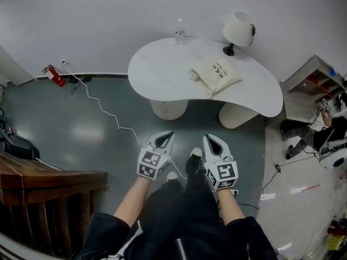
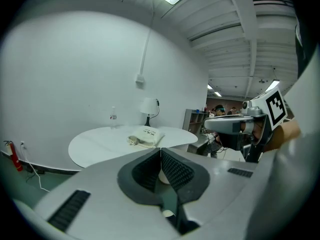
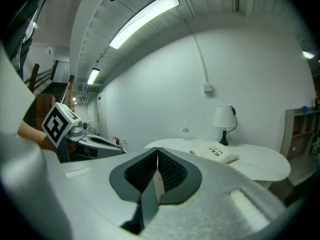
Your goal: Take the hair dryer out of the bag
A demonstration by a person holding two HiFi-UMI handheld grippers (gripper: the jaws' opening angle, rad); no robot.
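Note:
A cream cloth bag (image 1: 215,73) with dark print lies flat on the white rounded table (image 1: 162,66); the hair dryer itself is hidden from sight. The bag also shows in the left gripper view as a small bundle (image 2: 145,136) and in the right gripper view (image 3: 218,152) on the tabletop. My left gripper (image 1: 167,135) and right gripper (image 1: 208,138) are held side by side over the floor, well short of the table, both shut with nothing between the jaws. From each gripper's camera, the left gripper (image 2: 160,149) and the right gripper (image 3: 157,150) point at the table.
A white table lamp (image 1: 238,30) and a clear water bottle (image 1: 179,31) stand at the table's far edge. A white cable (image 1: 105,112) runs over the grey floor from a red fire extinguisher (image 1: 55,76). A wooden stair rail (image 1: 49,191) is at the left, shelving (image 1: 317,85) and a seated person (image 1: 314,134) at the right.

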